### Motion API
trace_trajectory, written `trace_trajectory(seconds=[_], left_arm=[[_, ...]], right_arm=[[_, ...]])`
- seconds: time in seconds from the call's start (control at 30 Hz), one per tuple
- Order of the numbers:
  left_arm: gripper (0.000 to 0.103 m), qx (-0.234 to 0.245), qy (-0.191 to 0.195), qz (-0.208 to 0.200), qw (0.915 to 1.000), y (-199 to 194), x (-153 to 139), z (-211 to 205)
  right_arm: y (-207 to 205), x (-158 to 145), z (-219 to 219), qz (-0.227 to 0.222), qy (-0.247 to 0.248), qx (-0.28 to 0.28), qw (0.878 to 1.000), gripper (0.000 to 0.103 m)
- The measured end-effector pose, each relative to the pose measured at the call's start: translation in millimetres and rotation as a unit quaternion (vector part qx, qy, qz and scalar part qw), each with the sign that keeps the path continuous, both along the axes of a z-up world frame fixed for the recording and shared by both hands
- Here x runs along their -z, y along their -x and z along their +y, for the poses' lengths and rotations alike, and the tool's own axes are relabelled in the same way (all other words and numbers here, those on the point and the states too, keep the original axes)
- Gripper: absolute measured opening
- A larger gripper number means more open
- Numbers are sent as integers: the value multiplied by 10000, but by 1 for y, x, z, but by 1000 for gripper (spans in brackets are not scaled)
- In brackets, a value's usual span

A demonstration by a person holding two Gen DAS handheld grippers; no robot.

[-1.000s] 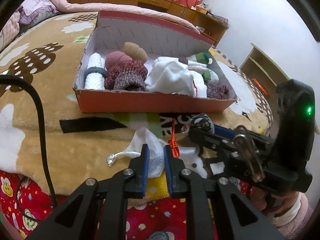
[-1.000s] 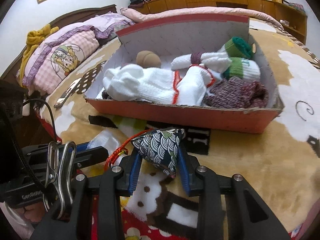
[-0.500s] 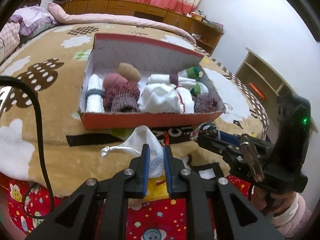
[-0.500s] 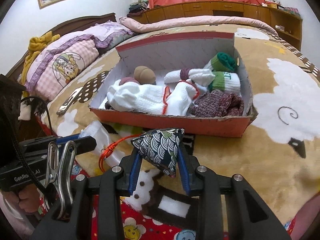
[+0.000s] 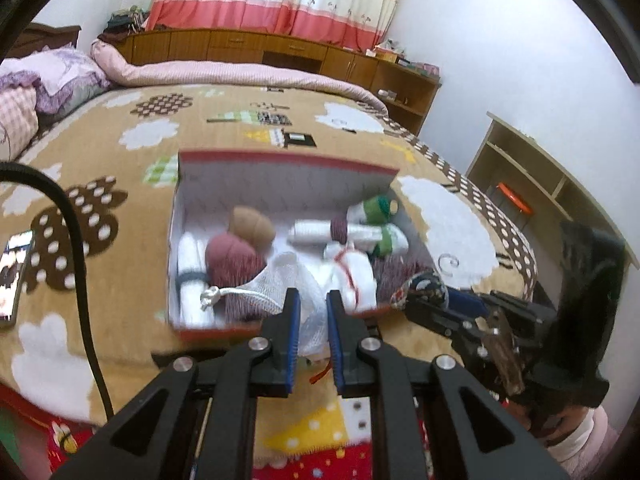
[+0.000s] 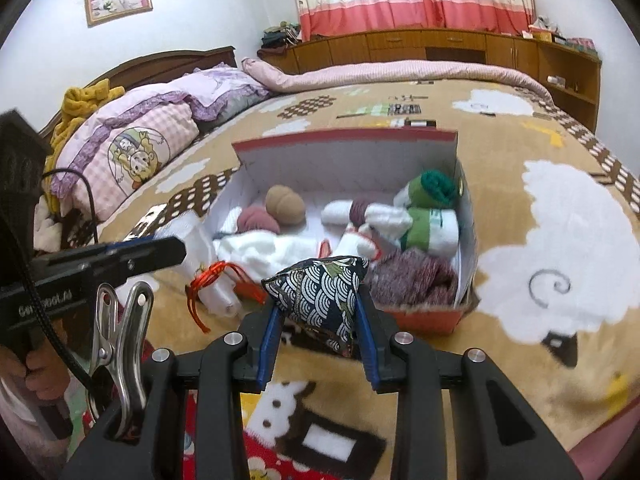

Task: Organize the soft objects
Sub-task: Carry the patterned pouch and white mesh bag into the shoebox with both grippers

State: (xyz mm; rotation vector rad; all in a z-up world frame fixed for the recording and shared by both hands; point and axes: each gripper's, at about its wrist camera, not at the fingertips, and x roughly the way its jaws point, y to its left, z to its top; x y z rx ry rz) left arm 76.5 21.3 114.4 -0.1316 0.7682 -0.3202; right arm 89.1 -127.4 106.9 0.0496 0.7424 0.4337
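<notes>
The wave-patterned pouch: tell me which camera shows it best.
The right wrist view. There the wave-patterned pouch sits close and sharp, filling the right gripper, whose fingers clamp it on both sides. The left wrist view shows only a small, partly hidden bit of it off to the right.

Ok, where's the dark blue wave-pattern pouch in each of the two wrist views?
Left wrist view: the pouch sits right of centre, at the right gripper tip, beside the box's near right corner.
Right wrist view: the pouch is low centre, clamped by the right gripper.
Shared landmark: the red-rimmed box.
</notes>
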Motion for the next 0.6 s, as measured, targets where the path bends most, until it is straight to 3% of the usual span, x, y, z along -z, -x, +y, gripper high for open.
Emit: trace_trajectory(seconds=[0.33, 0.6], left_arm=[[14, -268, -258, -209, 9991, -57, -9, -10], [14, -398, -366, 45, 9985, -87, 10, -18]], right_arm=[[-39, -14, 1, -163, 135, 182, 9996, 35], [-69, -2, 5, -29, 226, 271, 9994, 35]])
